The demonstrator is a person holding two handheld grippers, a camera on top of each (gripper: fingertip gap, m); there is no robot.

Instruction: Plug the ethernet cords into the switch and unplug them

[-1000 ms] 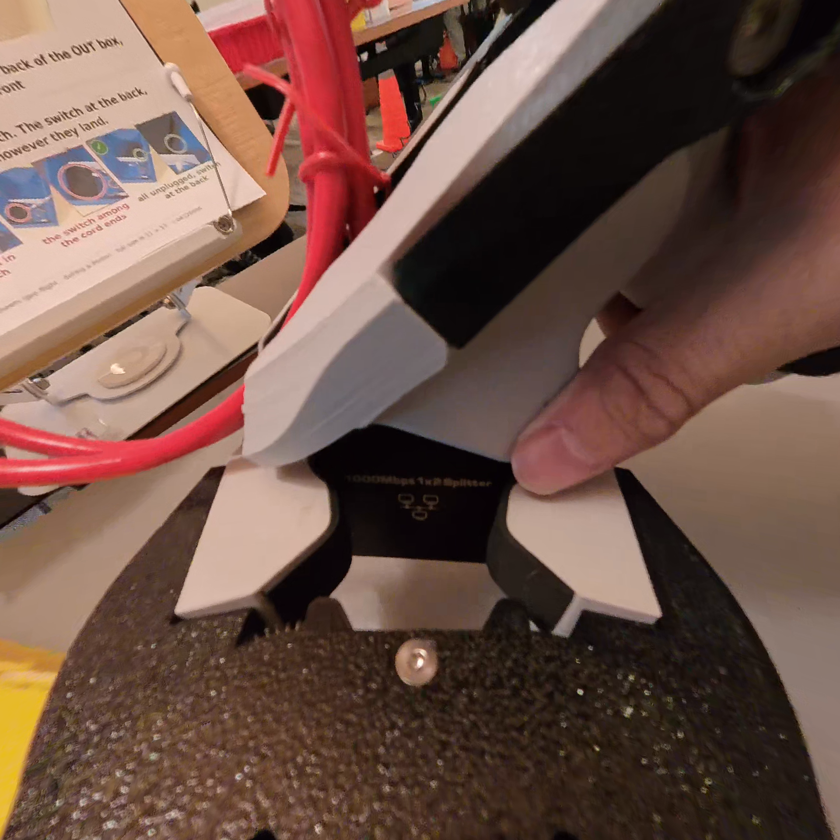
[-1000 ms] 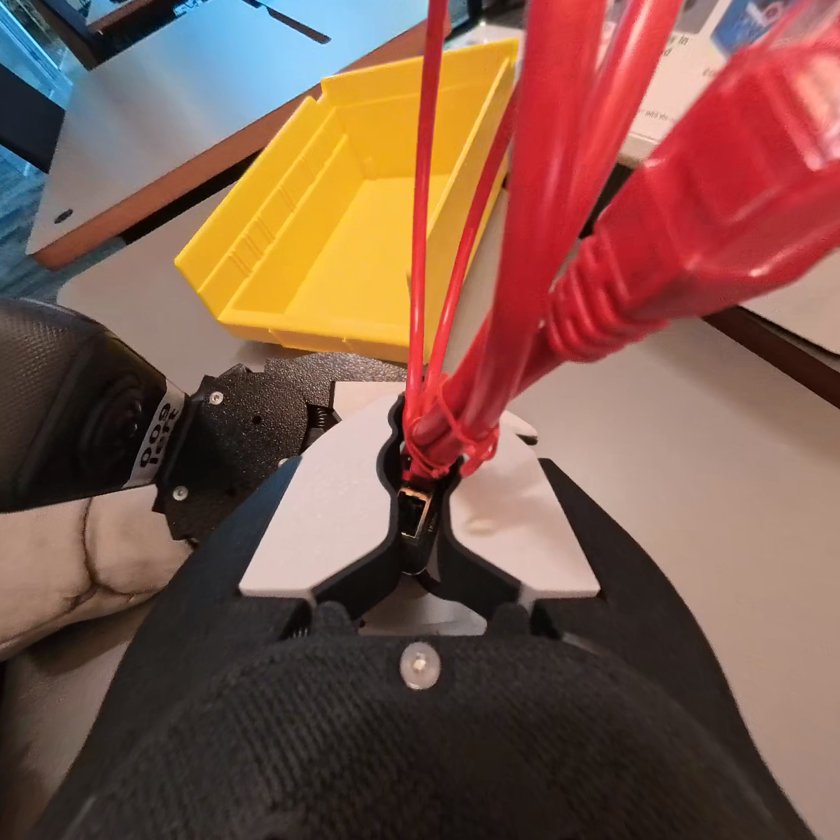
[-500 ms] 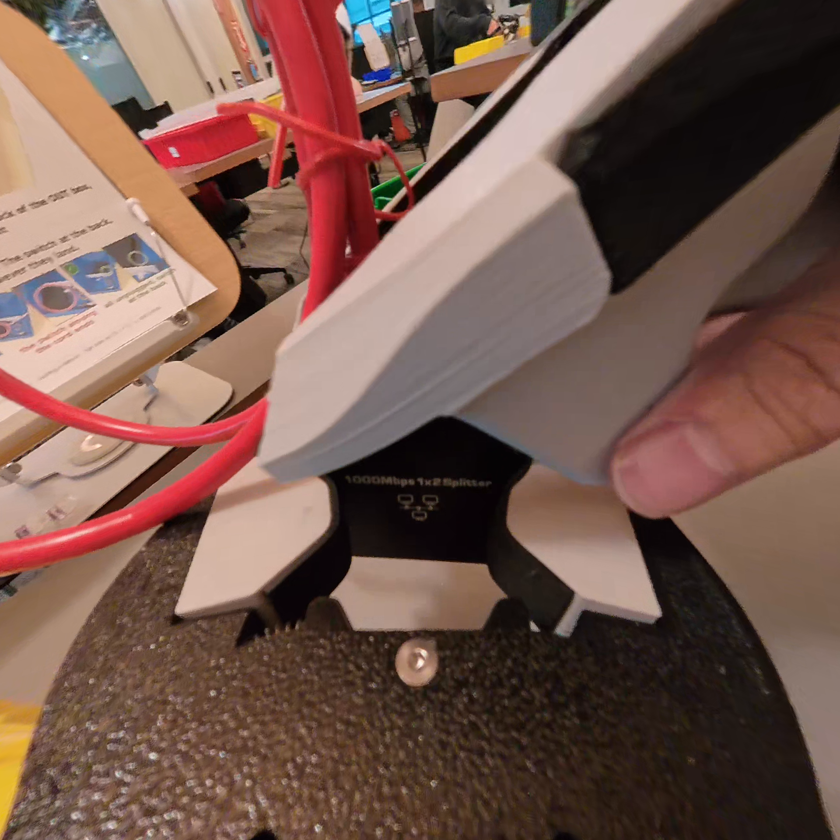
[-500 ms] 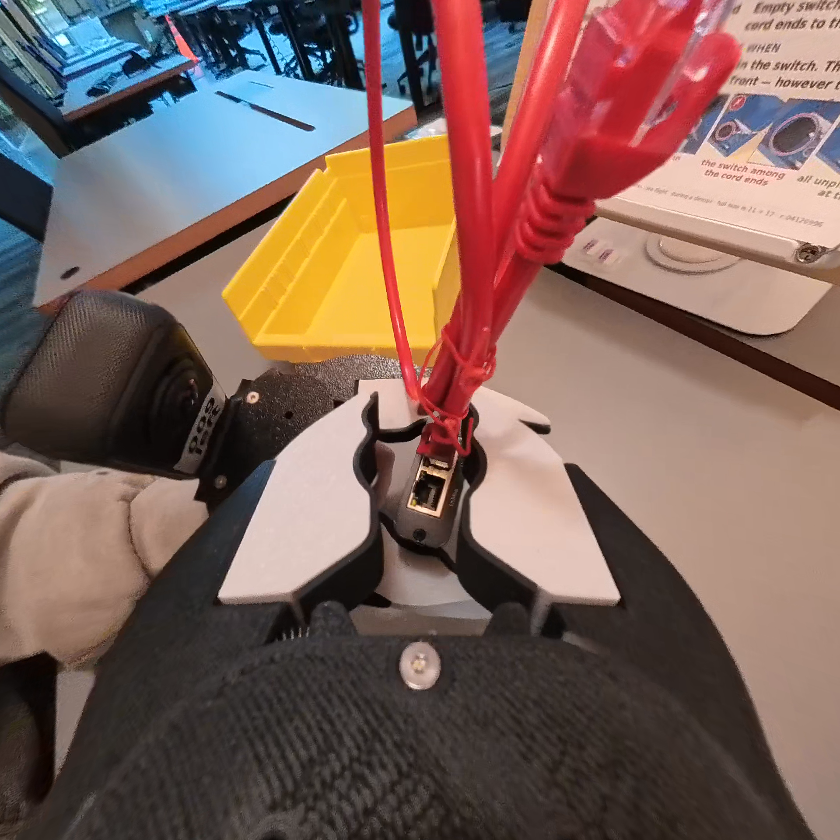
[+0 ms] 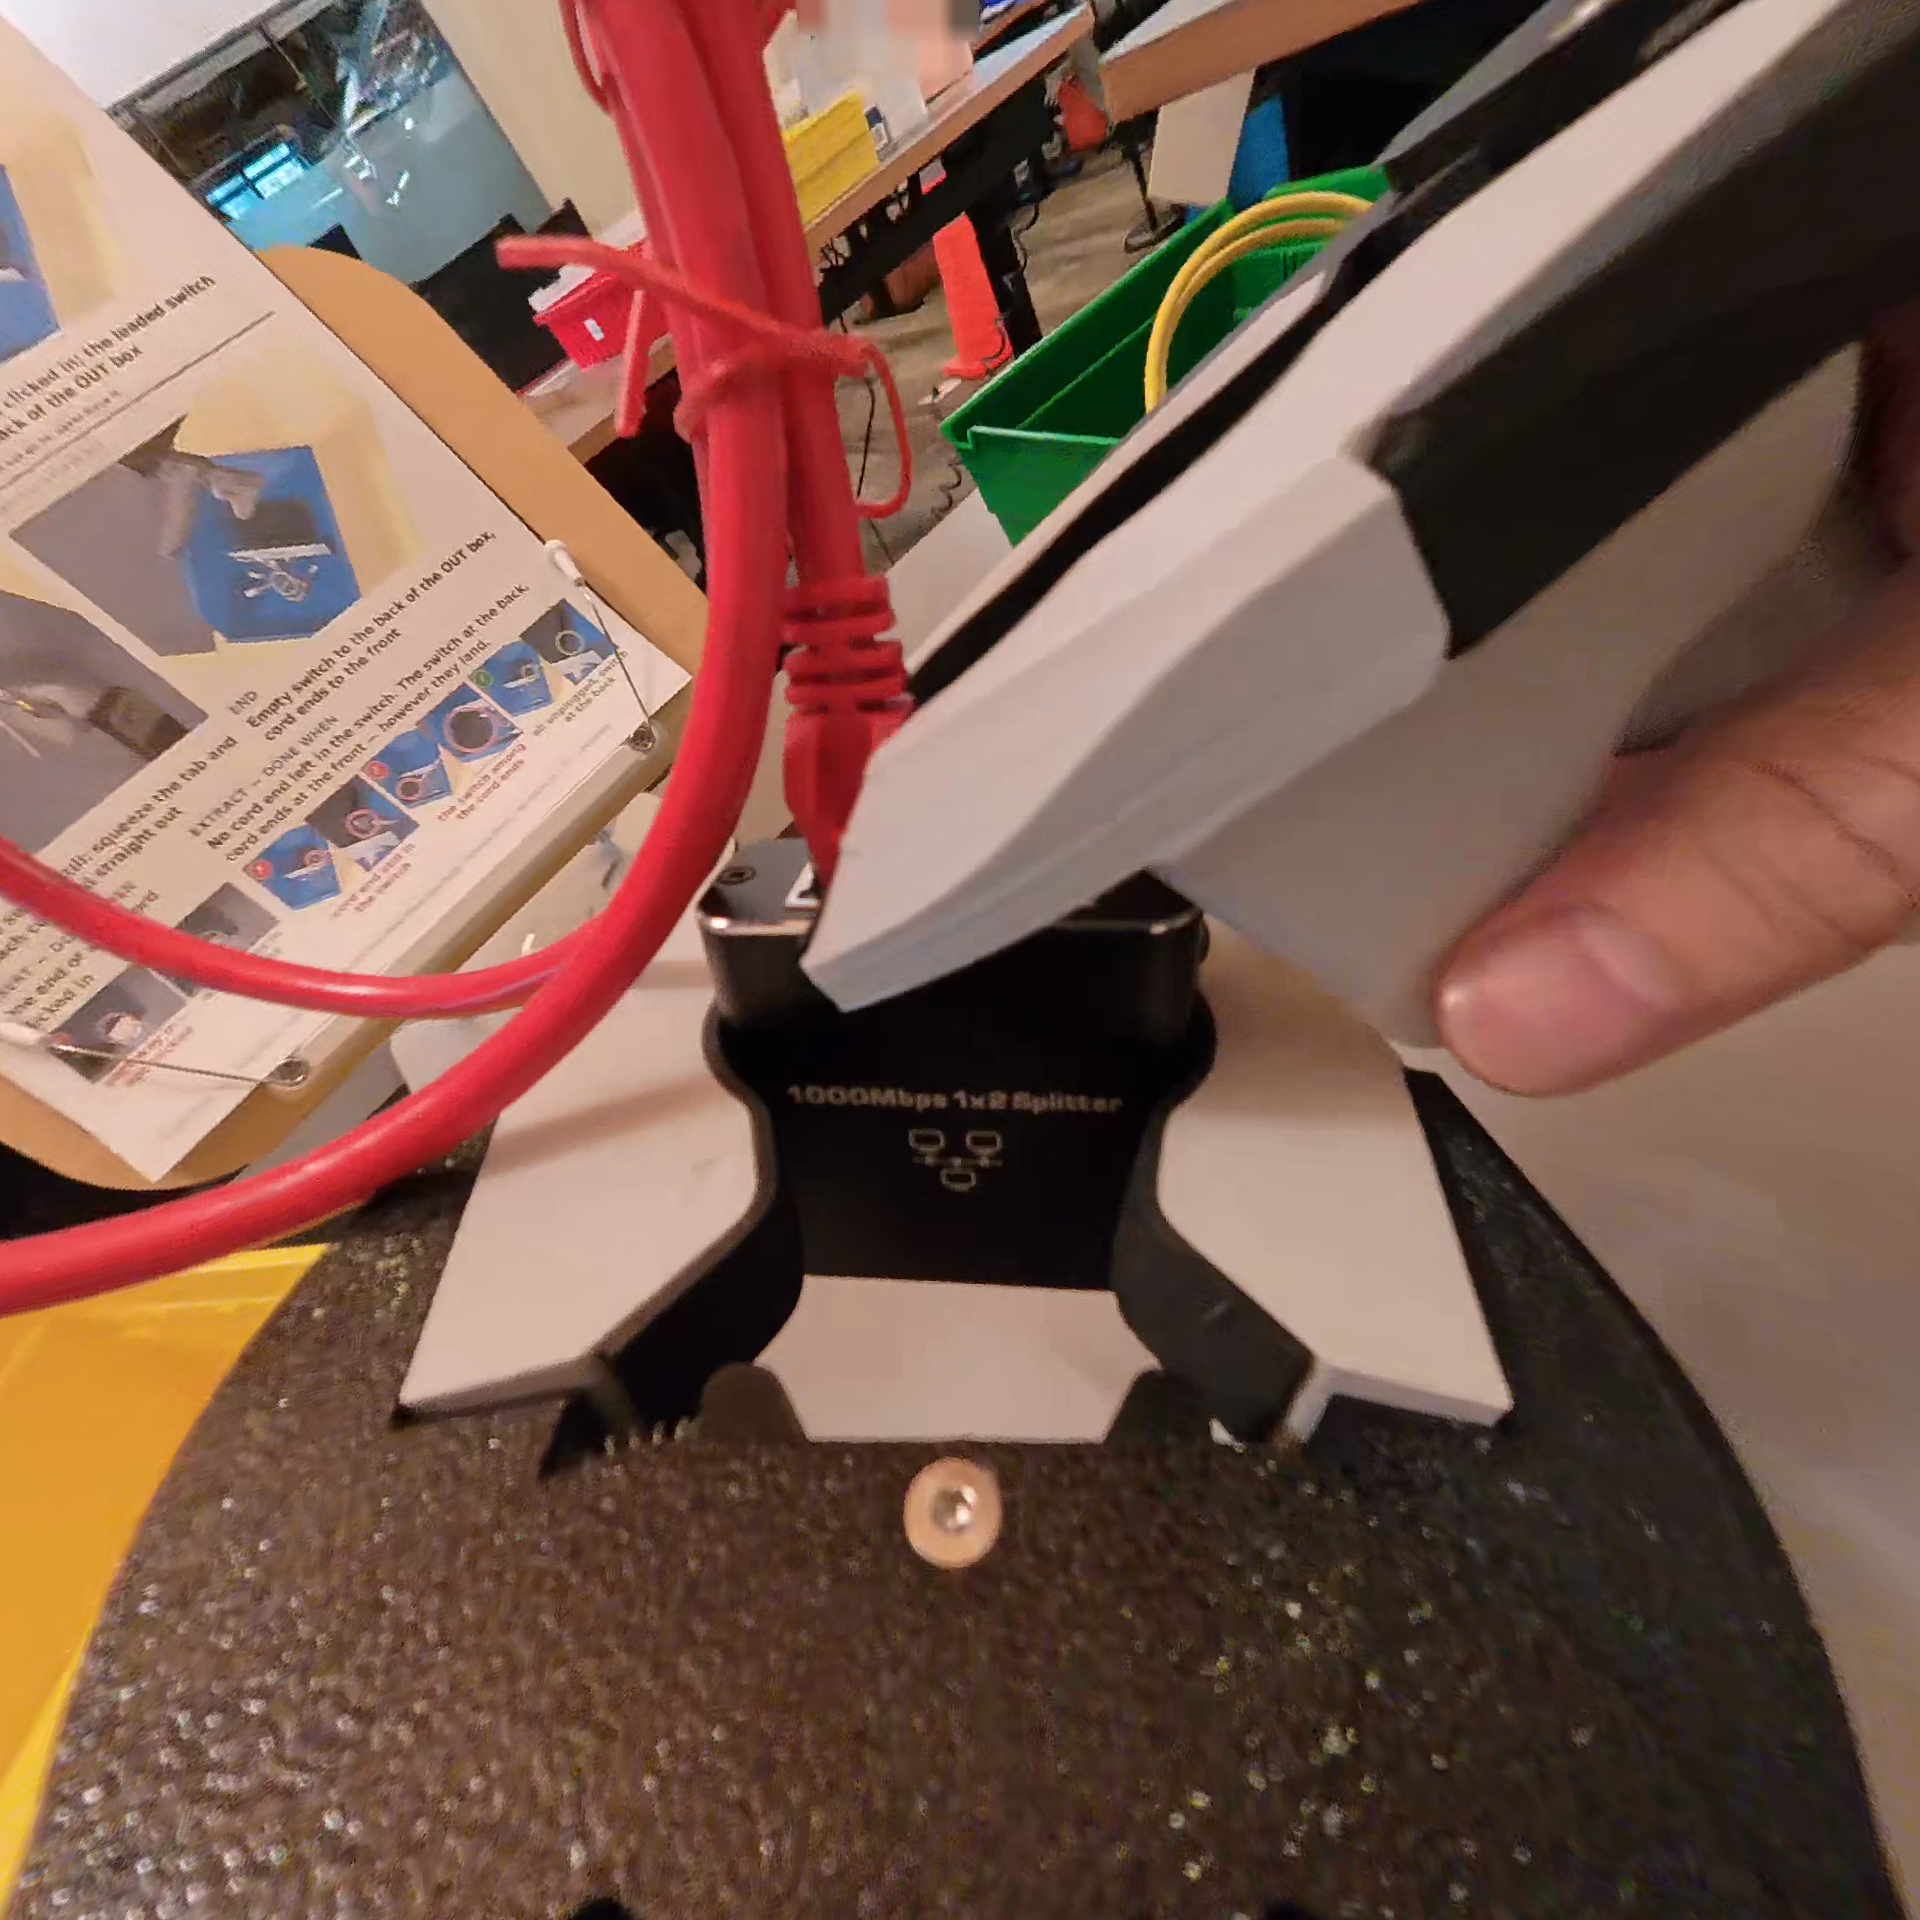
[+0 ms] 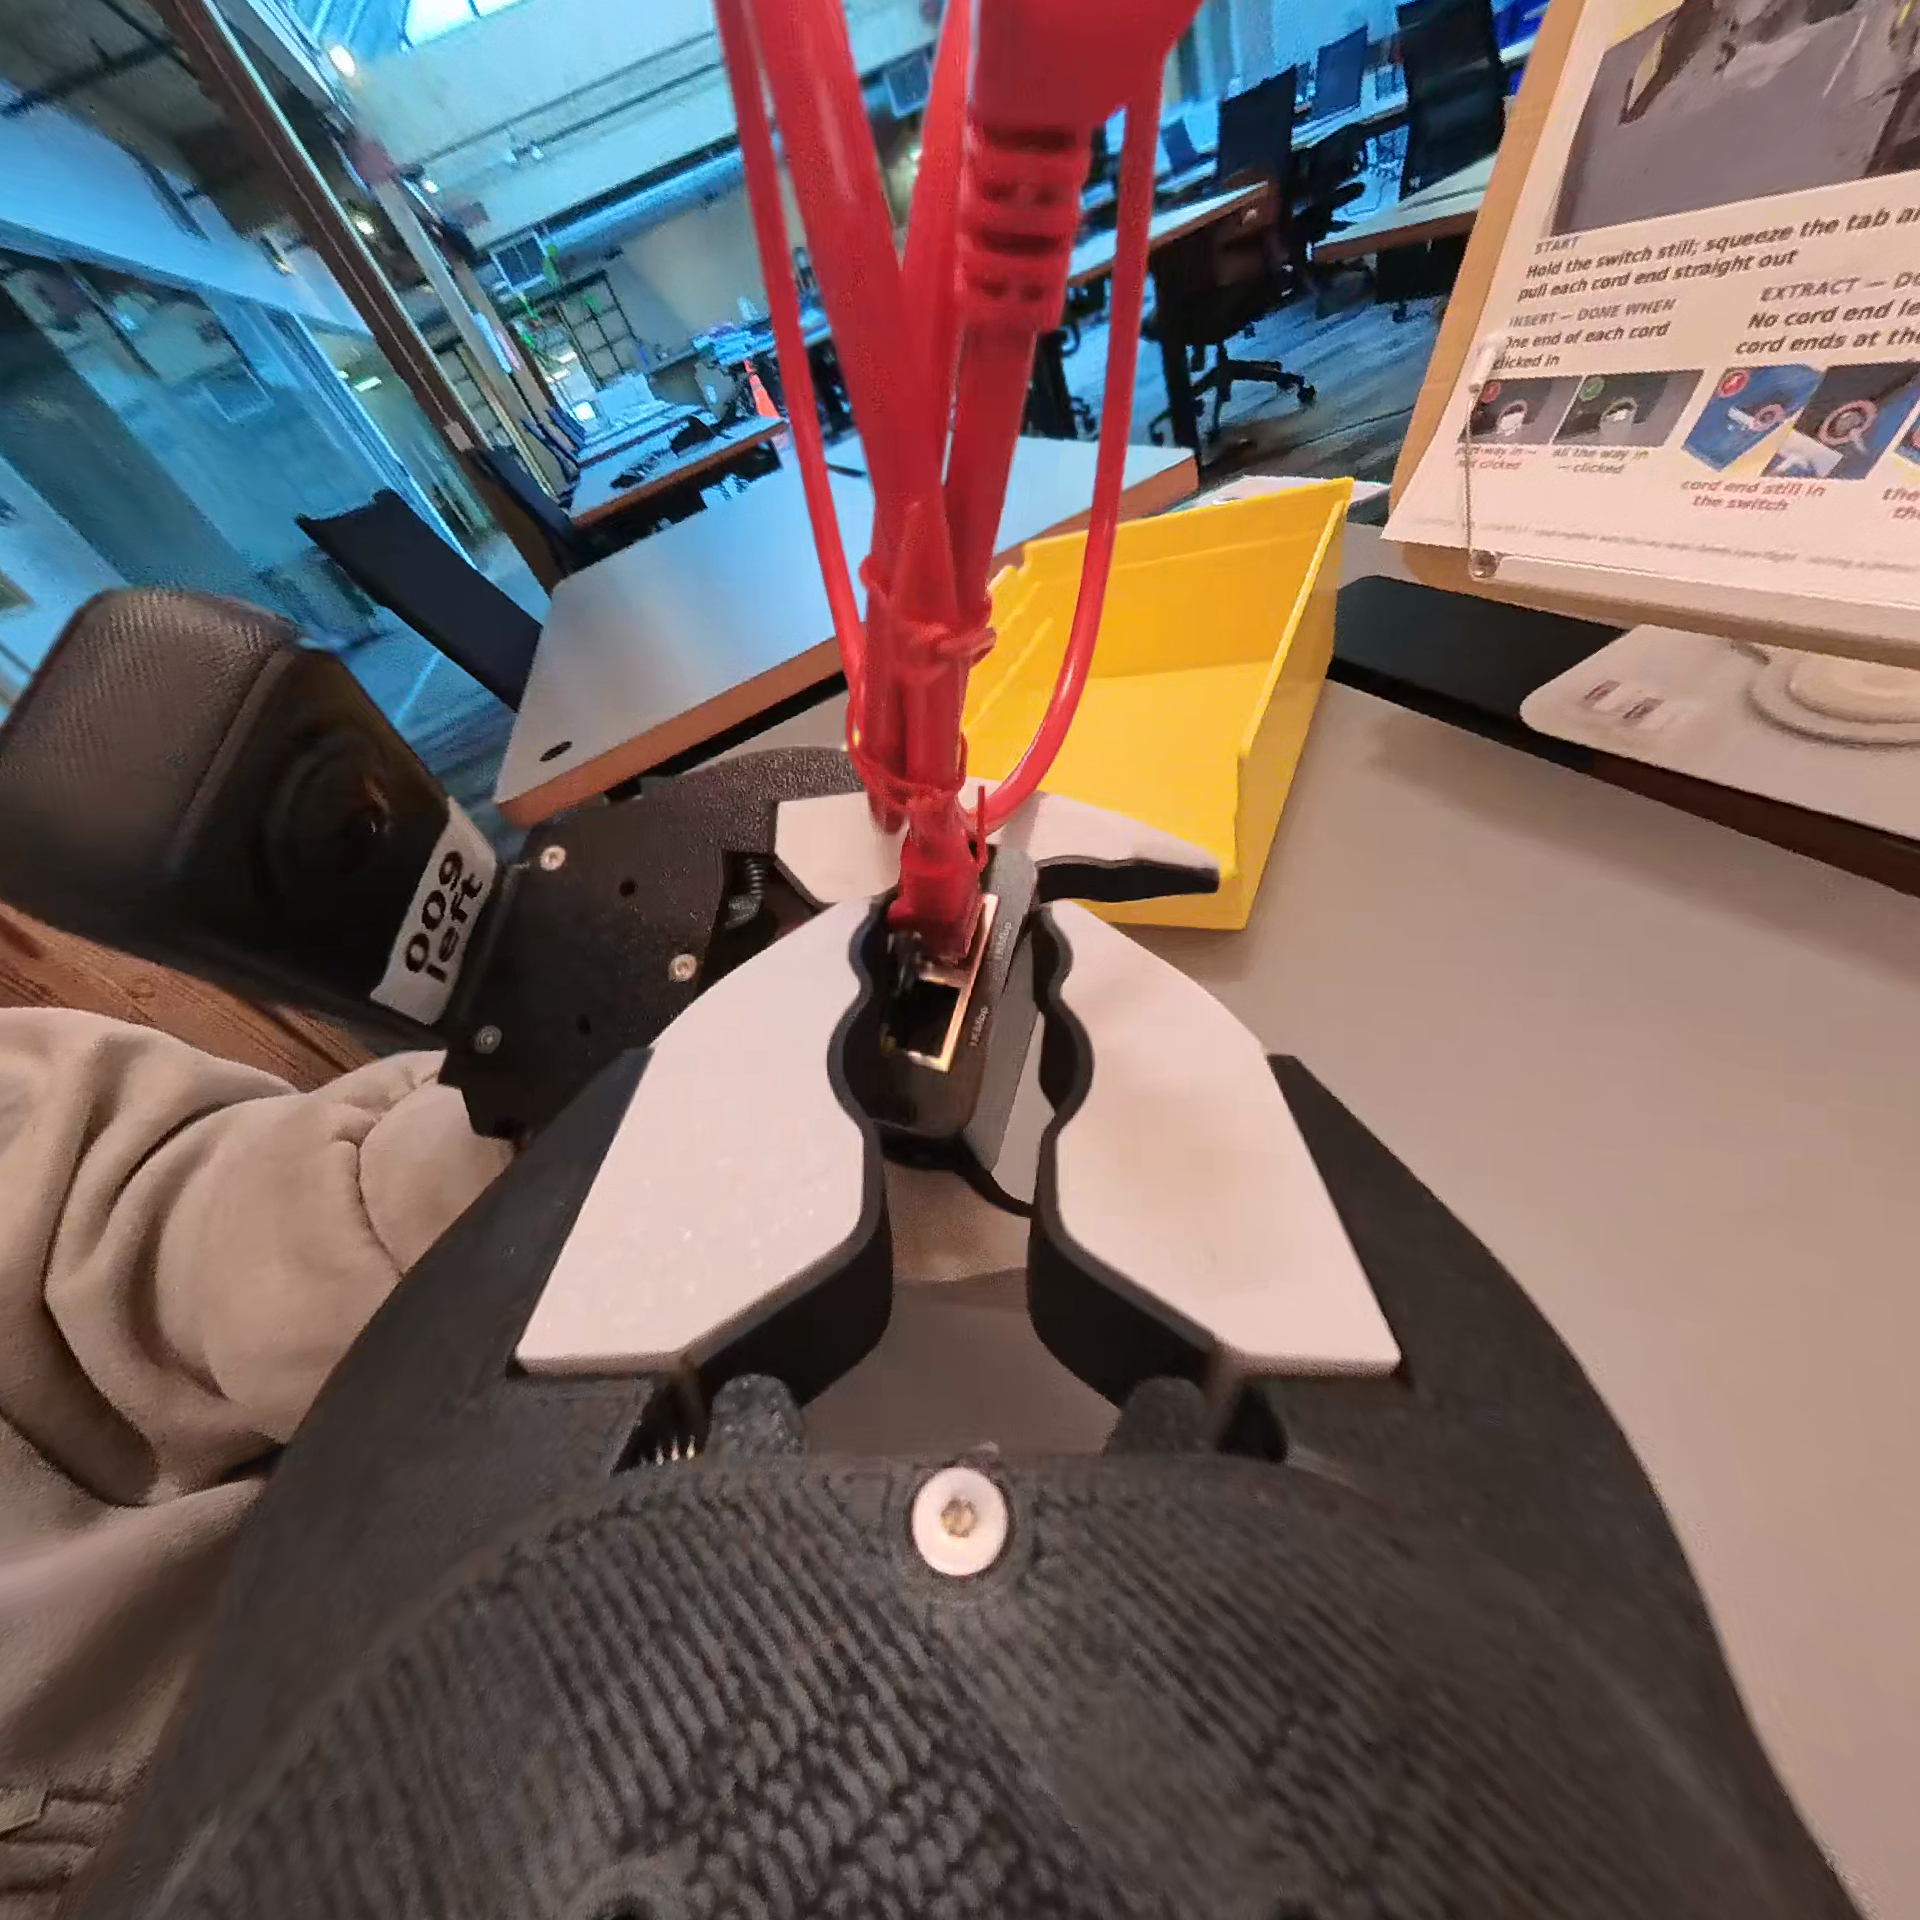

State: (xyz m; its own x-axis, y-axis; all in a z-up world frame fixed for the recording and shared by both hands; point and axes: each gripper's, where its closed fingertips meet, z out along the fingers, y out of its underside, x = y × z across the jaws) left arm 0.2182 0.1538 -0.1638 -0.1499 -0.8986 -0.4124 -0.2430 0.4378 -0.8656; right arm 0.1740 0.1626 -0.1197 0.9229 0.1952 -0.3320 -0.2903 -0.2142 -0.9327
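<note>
My left gripper point(image 5: 961, 1049) is shut on the black switch point(image 5: 956, 1174) and holds it by its sides above the table. A red ethernet plug point(image 5: 836, 727) of the tied red cord bundle point(image 5: 748, 312) sits in one port at the switch's far end. In the right wrist view the plug point(image 6: 935, 894) is in the far port and the near port point(image 6: 925, 1029) is empty. My right gripper point(image 6: 940, 987) is open, its fingers point(image 6: 727, 1143) on either side of the switch's end. A second loose red plug point(image 6: 1018, 229) hangs above.
A yellow bin point(image 6: 1164, 727) stands on the grey table point(image 6: 1507, 1091) behind the switch. An instruction board point(image 5: 260, 675) on a white stand is at the left, and shows at the right in the right wrist view point(image 6: 1714, 312). A green bin point(image 5: 1081, 416) is farther back. The gap from one gripper's tips to the other's is roughly 5 centimeters.
My right gripper was shut on the red plug at the switch and has opened and let go. The plug stays in the port. Both grippers have tilted upward.
</note>
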